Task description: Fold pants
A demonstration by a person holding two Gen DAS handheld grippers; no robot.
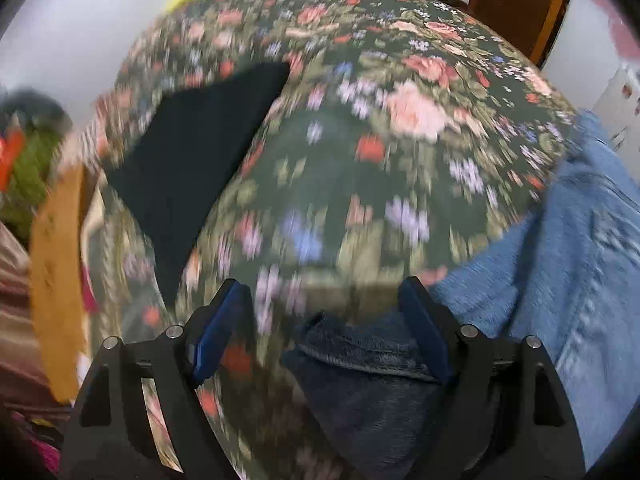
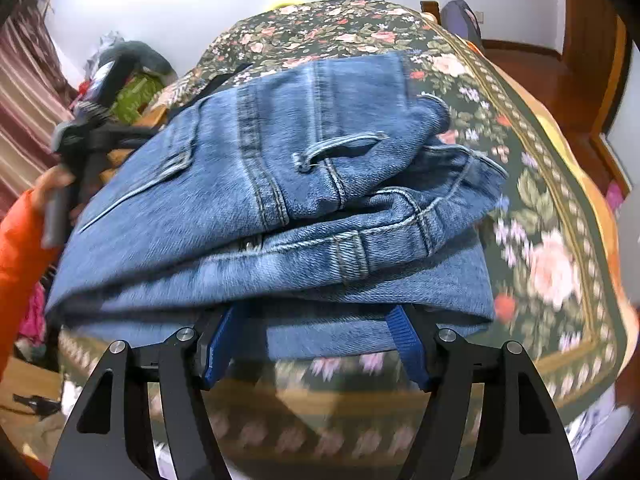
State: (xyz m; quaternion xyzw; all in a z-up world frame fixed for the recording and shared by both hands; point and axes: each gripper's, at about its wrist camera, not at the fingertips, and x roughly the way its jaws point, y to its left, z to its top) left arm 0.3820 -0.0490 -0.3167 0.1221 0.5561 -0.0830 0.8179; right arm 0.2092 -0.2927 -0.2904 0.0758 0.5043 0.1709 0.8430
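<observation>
While the folded jeans (image 2: 280,184) lay on the floral bedspread (image 2: 540,216), no legible label showed; right gripper (image 2: 316,344) and left gripper (image 1: 324,316) were both spread, pinching nothing.

Left black two-finger gripper with blue pads (image 1: 320,304) angled steeply down, jaws spread wide, nothing pinched. Right black two-finger gripper with blue pads (image 2: 314,322) tilted down, jaws apart. Left hand (image 2: 54,184) in orange sleeve (image 2: 20,252) grips its handle.
</observation>
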